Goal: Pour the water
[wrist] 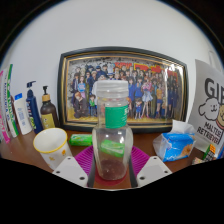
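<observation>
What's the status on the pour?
Claw shut on bottle, upright, cap on. Cup just left, apart. Nothing between them.

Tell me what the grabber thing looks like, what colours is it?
The gripper has two fingers, one on each side. The outer parts are pale grey-white, flat and angular with small dark dots like screw holes. Their inner faces carry bright magenta pads with ridged, ribbed surfaces. No cables, sleeves or writing show on it.
</observation>
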